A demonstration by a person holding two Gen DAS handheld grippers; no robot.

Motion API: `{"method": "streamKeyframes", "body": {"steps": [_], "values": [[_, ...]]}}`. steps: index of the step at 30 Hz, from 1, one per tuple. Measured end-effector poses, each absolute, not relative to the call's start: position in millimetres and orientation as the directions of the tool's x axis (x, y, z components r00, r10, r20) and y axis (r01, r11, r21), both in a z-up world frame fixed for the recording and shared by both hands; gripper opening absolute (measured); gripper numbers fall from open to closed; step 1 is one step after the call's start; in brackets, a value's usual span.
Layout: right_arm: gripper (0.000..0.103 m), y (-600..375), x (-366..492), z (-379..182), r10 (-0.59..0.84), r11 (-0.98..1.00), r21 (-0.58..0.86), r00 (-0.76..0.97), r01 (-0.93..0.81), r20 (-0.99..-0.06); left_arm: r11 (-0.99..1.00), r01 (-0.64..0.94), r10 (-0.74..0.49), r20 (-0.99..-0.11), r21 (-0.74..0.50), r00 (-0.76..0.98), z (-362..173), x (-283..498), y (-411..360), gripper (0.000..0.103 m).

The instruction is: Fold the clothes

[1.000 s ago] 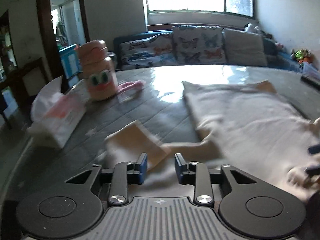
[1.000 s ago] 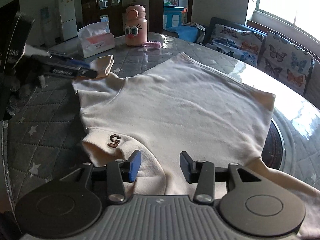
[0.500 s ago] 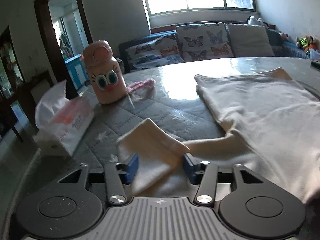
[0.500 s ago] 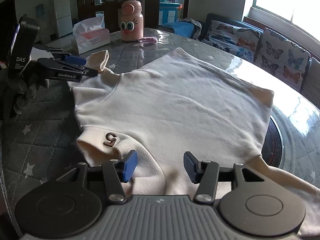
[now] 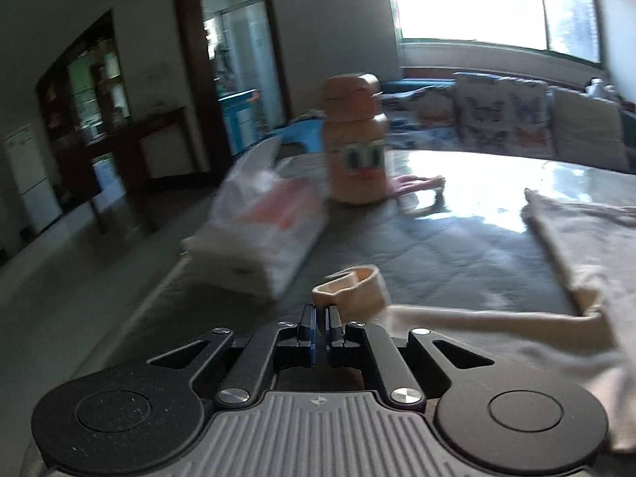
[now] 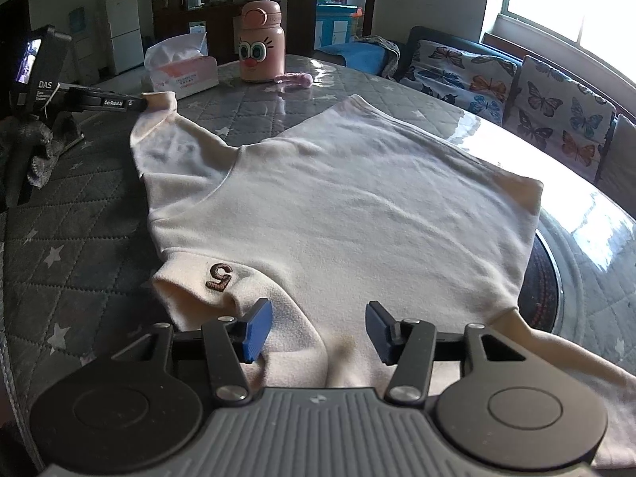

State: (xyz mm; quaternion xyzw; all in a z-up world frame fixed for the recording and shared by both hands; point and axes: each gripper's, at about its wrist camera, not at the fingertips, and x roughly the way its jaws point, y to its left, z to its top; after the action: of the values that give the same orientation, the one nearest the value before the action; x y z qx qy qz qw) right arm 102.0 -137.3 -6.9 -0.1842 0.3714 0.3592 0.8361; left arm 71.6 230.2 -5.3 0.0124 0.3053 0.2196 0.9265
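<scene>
A cream sweatshirt (image 6: 357, 206) lies spread on the quilted table, collar with a brown "5" patch (image 6: 219, 276) nearest the right gripper. My right gripper (image 6: 318, 332) is open, jaws wide, just above the collar and neck area. My left gripper (image 5: 320, 334) is shut on the sleeve cuff (image 5: 353, 286); in the right wrist view it (image 6: 137, 104) pinches the cuff (image 6: 161, 101) and the sleeve stretches out to the far left. The other sleeve (image 6: 556, 353) trails off to the lower right.
A tissue box (image 6: 181, 71) and a pink cartoon bottle (image 6: 261, 51) stand at the table's far side, with a small pink item (image 6: 292, 78) beside the bottle. A dark round insert (image 6: 544, 278) shows right of the shirt. A sofa (image 6: 516, 91) lies beyond.
My left gripper closed on the sleeve cuff and pulled it out to the left, stretching the sleeve. The right gripper stayed open over the collar.
</scene>
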Motion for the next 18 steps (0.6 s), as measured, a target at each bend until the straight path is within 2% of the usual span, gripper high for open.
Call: {"method": "streamKeyframes", "body": {"steps": [5,12,14,15,16,18], "values": [[0.054,-136.8,99.3,1.3,0.484,0.674,-0.034,0.476,-0.738,-0.734,0.884,-0.428,0.451,-0.583,0.188,0.675,-16.6,71.2,242.1,0.005],[0.054,-125.6,93.1,-4.5,0.489,0.642,-0.038,0.447,-0.766,-0.749,0.860,-0.471,0.485,-0.607,0.199,0.629,-18.2,66.0,246.2,0.013],[0.054,-126.9,89.2,-4.5,0.495,0.634,-0.032,0.438,-0.773,-0.750,0.867,-0.462,0.473,-0.606,0.190,0.640,-11.5,61.7,240.5,0.022],[0.054,-128.5,86.8,-2.8,0.501,0.633,-0.029,0.437,-0.774,-0.747,0.873,-0.450,0.465,-0.599,0.188,0.652,-7.7,58.9,235.5,0.033],[0.054,-130.7,84.8,-0.9,0.504,0.634,-0.028,0.440,-0.773,-0.743,0.881,-0.434,0.455,-0.591,0.188,0.666,-3.6,56.0,229.3,0.038],[0.054,-135.2,82.1,1.5,0.510,0.636,-0.018,0.437,-0.772,-0.741,0.904,-0.390,0.415,-0.581,0.176,0.700,3.7,53.0,213.2,0.042]]}}
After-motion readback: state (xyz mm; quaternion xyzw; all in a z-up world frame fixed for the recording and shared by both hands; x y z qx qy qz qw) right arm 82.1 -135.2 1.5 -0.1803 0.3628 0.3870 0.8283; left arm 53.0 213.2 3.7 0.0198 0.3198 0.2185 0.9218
